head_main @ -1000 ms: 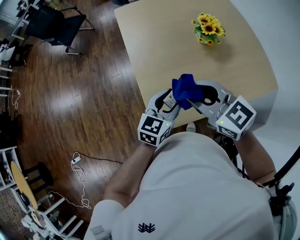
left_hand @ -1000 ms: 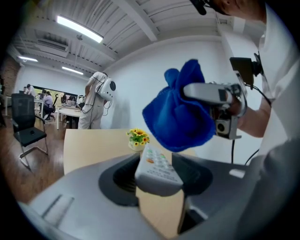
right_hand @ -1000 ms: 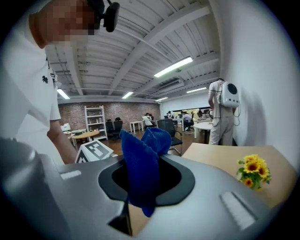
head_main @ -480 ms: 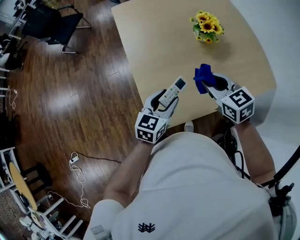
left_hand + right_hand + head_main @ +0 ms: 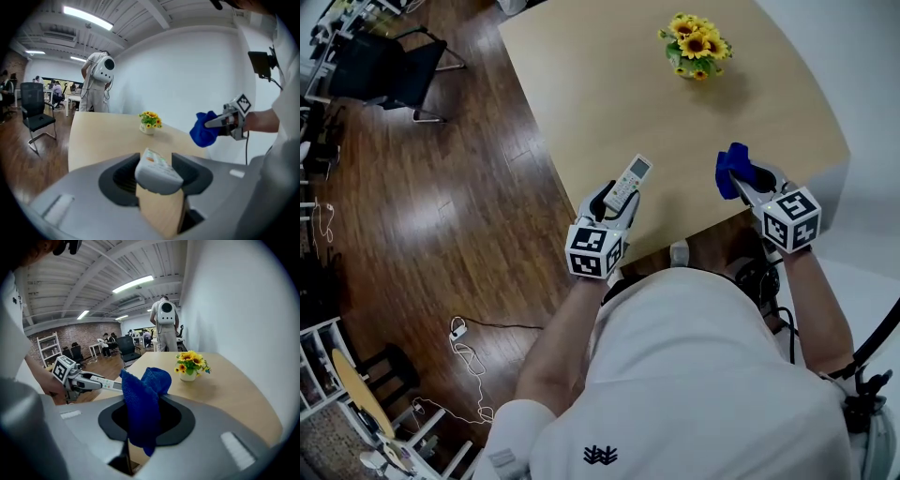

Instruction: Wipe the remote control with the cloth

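Counting 1 remote control (image 5: 628,180), 1 cloth (image 5: 733,167), 1 bouquet (image 5: 694,43).

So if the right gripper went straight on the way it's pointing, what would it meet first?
Probably the bare table top, short of the sunflower pot. The right gripper tilts downward, with its clamped blue cloth leading. Depth is hard to judge.

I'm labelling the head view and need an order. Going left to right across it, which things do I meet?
Black chair → remote control → sunflower pot → blue cloth
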A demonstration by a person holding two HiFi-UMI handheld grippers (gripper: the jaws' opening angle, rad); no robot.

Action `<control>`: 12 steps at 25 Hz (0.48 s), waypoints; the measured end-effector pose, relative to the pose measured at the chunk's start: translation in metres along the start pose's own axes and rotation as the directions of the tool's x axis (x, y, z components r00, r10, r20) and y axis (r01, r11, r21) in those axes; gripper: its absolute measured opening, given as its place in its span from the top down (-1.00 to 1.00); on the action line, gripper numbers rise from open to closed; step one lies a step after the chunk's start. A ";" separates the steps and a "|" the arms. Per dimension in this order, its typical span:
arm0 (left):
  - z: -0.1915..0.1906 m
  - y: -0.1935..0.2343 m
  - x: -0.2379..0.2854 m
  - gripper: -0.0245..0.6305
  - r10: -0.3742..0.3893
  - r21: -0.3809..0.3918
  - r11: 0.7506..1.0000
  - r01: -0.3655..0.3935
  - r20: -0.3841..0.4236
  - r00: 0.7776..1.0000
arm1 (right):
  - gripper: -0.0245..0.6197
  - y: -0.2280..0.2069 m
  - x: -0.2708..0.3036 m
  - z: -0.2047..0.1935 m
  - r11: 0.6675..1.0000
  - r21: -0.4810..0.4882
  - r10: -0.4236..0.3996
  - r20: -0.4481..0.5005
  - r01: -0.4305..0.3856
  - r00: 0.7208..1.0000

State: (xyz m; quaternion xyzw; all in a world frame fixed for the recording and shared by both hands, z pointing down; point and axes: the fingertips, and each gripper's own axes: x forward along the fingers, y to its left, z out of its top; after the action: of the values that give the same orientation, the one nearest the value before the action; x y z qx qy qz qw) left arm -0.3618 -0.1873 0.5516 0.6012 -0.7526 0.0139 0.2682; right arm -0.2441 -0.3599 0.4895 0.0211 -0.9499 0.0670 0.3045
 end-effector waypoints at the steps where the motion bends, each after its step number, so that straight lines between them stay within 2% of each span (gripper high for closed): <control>1: -0.004 0.006 0.004 0.23 0.015 -0.009 1.000 -0.015 -0.011 1.000 | 0.69 0.001 -0.004 -0.005 1.000 0.012 0.000 -0.004 0.000 1.000; 12: -0.046 0.050 0.039 0.23 0.156 -0.080 0.983 -0.167 -0.129 0.979 | 0.69 -0.003 -0.041 -0.064 0.995 0.099 0.015 -0.076 -0.008 0.997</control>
State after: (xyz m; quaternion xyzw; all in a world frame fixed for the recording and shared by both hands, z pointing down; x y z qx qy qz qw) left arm -0.3947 -0.1930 0.6219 0.5233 -0.7811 0.0384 0.3384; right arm -0.1733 -0.3542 0.5179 0.0280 -0.9331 0.1163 0.3390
